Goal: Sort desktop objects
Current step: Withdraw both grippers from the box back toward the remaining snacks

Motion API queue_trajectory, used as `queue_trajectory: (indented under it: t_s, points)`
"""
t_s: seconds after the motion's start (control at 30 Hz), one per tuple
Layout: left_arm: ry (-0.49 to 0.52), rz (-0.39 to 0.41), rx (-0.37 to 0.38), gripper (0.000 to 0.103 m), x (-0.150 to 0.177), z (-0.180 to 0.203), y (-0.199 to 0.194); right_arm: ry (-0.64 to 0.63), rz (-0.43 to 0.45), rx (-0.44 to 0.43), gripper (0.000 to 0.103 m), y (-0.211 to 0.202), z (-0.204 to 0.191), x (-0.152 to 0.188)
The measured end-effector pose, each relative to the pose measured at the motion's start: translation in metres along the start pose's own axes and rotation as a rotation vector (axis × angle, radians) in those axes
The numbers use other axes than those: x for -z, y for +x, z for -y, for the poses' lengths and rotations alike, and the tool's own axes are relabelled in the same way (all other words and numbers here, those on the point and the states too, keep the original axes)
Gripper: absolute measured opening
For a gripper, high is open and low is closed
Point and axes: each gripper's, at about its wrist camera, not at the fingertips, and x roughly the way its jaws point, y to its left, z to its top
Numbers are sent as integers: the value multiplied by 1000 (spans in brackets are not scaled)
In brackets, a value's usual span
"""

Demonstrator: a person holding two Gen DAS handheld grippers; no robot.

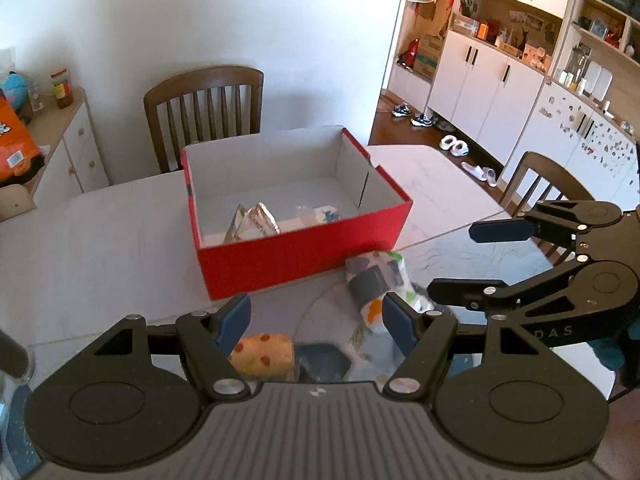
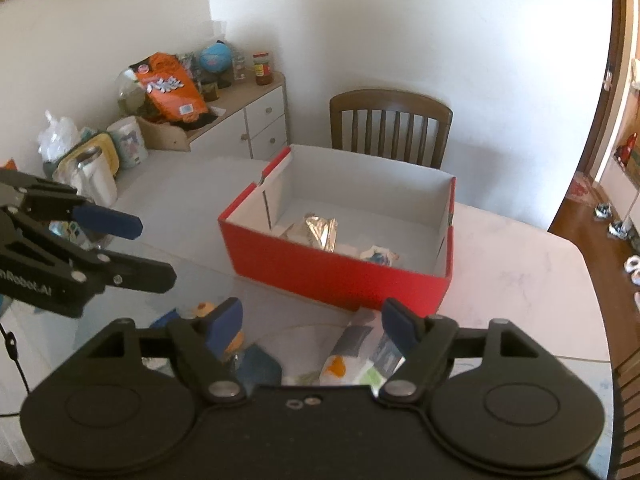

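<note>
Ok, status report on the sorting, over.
Left gripper open, right gripper open, both empty. Red box holds a foil packet. Patterned pack and yellow sponge on table, unsorted. Nothing blocking.

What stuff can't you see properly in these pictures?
- Yellow spotted thing: left wrist view, lower part hidden behind the left gripper.
- Patterned packet: right wrist view, blurred and partly behind the right gripper.
- Small packet in the red box: print too small to read.

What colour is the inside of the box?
White inside the red box, seen best in the left wrist view.
</note>
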Motion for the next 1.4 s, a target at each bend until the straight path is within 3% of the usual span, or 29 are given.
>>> queue_trajectory:
  t_s: [0.1,0.17,0.5,0.6,0.67,0.9,1.13,1.4]
  points:
    - [-7,1,7,73,15,0,-4,-19,12,4,77,-5,-8,13]
    - [-27,-7,21,80,23,-2,-5,-19,23,4,77,-8,-11,20]
    - [-72,-7,28,86,65,-3,-15,2,46,17,79,-17,-18,43]
    - [-73,-9,23,92,79,-5,-16,14,58,38,81,-19,-20,50]
    - [-80,-2,10,103,89,-7,-16,26,63,43,83,-20,-20,55]
    - [-115,14,-31,103,116,-18,-13,63,57,36,98,-18,-18,66]
    - [-98,19,-94,103,137,-31,-2,90,56,58,99,-6,-14,73]
    - [-95,6,-114,103,155,-50,10,110,40,101,99,11,-7,79]
